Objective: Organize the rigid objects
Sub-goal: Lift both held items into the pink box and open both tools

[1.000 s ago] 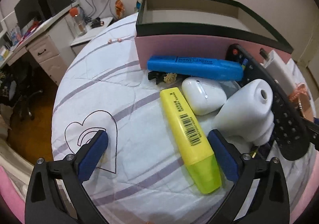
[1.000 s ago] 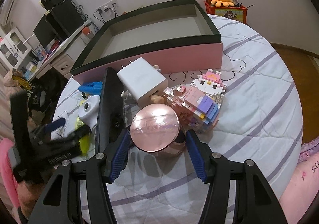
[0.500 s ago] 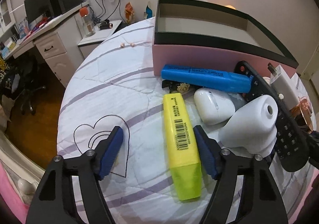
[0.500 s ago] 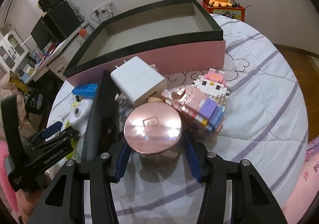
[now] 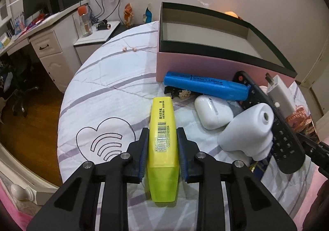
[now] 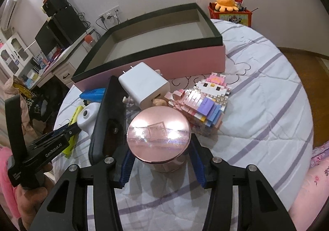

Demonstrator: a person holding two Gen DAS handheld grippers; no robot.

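My left gripper (image 5: pixel 162 131) has its jaws closing, and both blue pads press the sides of a yellow highlighter (image 5: pixel 162 169) that lies on the white bedspread and points away from me. My right gripper (image 6: pixel 160 144) is shut on a round pink jar with a shiny lid (image 6: pixel 158 128), a pad against each side. An open pink box with a black rim (image 5: pixel 205 52) (image 6: pixel 144 62) stands behind both. In the right wrist view the left gripper (image 6: pixel 67 130) appears at the left edge.
A blue highlighter (image 5: pixel 205 86), a white earbud case (image 5: pixel 211 112), a white bottle-like object (image 5: pixel 248 134) and a black remote (image 5: pixel 277 128) crowd the right. A white charger (image 6: pixel 144 87) and a brick figure (image 6: pixel 205 99) lie behind the jar. A desk (image 5: pixel 41 31) stands left of the bed.
The left jaws came in from wide apart onto the yellow highlighter, which now lies straight between them. The right jaws narrowed onto the pink jar.
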